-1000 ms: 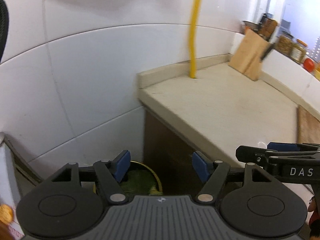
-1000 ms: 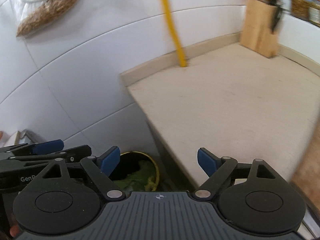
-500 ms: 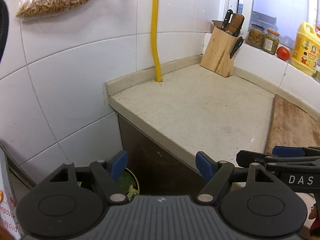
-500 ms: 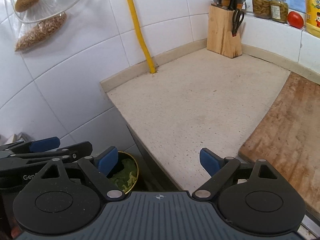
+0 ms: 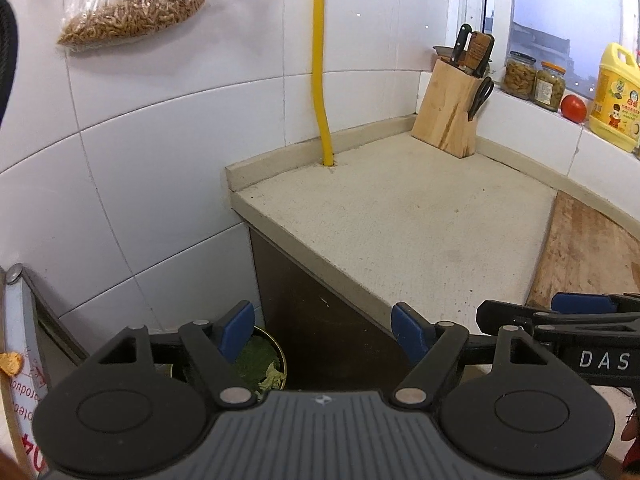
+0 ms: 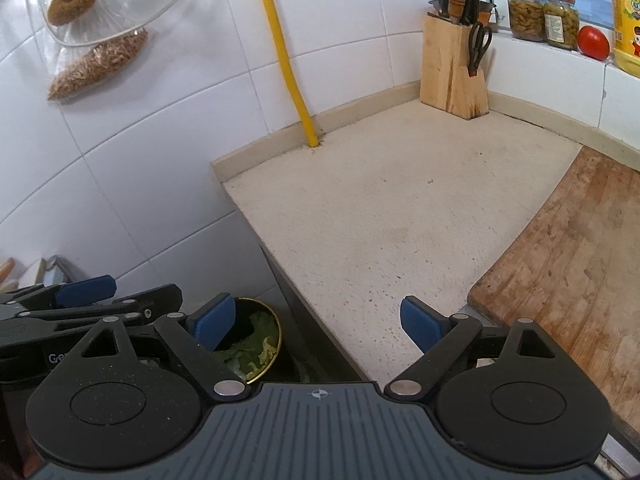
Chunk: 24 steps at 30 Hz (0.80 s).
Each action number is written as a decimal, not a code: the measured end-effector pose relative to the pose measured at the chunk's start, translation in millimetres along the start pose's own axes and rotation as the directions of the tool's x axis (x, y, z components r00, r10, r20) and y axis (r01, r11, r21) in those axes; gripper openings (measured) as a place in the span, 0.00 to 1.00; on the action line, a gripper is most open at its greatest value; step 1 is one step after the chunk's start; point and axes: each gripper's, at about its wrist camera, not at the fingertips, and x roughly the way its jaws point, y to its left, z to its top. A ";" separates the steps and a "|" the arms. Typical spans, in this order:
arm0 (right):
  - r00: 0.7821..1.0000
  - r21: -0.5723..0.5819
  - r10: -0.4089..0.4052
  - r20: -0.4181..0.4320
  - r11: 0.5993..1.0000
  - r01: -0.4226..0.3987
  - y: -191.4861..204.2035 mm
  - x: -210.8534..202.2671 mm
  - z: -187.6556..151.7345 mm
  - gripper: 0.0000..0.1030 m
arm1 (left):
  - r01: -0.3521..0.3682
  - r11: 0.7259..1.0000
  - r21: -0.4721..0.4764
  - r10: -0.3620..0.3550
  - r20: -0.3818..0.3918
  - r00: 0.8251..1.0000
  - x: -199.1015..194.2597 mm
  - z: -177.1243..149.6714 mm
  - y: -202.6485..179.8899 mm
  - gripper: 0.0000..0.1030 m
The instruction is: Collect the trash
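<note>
Left gripper and right gripper wide open, empty. Bin half hidden below counter edge; risk: dropped scraps missing it.

2 jars, 1 tomato, 1 knife block, 1 bin, 2 grippers.

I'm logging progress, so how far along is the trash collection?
Done, it seems: green scraps lie in the bin below the counter, which shows no loose trash. In hand: nothing; left gripper and right gripper have their jaws open and empty. Left: nothing visible, though these views cover only this corner.
</note>
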 end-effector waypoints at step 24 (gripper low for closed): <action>1.000 0.014 0.014 0.006 1.000 -0.014 -5.9 -6.0 -2.3 0.91 | -0.072 0.997 0.037 0.071 0.021 0.997 -9.2 1.2 -9.6 0.78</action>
